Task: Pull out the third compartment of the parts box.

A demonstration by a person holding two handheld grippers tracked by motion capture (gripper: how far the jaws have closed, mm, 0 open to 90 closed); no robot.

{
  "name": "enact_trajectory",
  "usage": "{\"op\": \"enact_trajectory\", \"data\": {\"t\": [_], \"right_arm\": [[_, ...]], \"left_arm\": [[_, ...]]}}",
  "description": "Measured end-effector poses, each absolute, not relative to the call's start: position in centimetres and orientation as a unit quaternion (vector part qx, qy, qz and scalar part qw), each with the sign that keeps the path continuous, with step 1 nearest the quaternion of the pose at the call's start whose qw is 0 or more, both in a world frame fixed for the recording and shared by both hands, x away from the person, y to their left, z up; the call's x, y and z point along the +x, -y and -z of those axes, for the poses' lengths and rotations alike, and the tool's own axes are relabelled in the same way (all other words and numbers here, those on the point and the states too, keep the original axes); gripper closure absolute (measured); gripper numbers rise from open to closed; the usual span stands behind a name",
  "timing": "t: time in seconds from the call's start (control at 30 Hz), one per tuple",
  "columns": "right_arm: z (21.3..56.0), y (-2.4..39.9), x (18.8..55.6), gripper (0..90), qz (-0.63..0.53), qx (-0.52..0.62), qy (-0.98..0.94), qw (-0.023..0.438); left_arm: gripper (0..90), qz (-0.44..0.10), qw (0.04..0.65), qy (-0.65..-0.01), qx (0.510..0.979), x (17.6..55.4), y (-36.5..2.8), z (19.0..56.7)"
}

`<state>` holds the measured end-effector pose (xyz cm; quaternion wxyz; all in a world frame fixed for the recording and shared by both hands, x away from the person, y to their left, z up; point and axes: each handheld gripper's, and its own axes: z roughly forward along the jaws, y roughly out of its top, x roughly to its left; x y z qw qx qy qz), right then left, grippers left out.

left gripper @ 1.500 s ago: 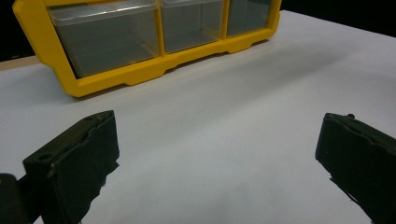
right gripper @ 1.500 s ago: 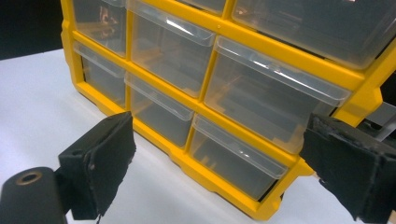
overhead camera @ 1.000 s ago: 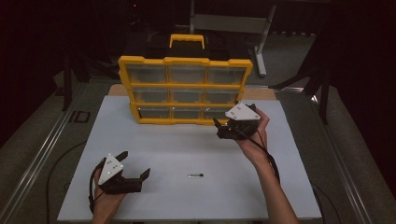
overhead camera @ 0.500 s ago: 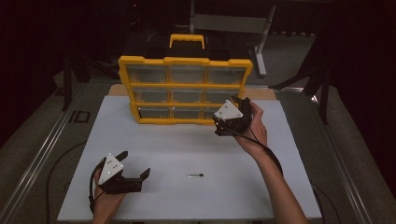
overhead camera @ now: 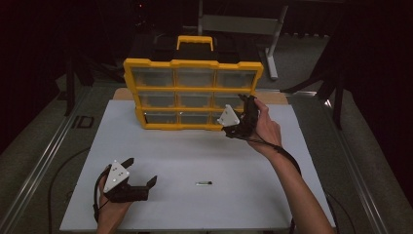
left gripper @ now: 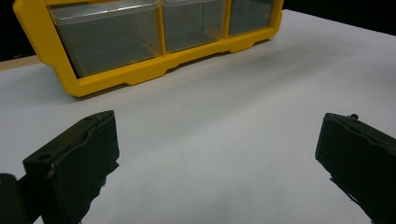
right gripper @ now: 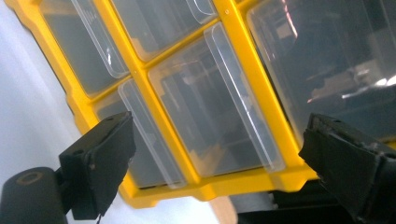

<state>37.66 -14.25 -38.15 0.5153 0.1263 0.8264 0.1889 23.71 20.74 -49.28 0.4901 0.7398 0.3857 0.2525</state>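
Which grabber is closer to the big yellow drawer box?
The right gripper. It is open, right up at the yellow drawer box's lower right drawers. The left gripper sits far back, near the table's front edge.

Upright yellow organizer [overhead camera: 193, 92] — clear drawers shut

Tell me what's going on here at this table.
A person holds a gripper in each hand. The right gripper, jaws open, is up at the lower right drawers of the yellow organizer, gripping nothing yet. The left gripper rests open near the table's front edge. A small screw lies loose on the table between them.
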Motion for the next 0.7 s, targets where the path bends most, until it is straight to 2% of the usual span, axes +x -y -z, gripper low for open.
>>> {"op": "enact_trajectory", "data": {"t": [0.37, 0.7], "right_arm": [[39.1, 13.4, 38.7, 9.6, -0.094, 0.025, -0.819, 0.565], [39.1, 12.9, 38.8, 11.5, -0.044, -0.022, -0.802, 0.596]], "left_arm": [[0.3, -0.255, 0.491, -0.387, 0.737, 23.6, -20.7, 49.2], [0.2, -0.255, 0.489, -0.387, 0.739, 23.7, -20.7, 49.3]]}}
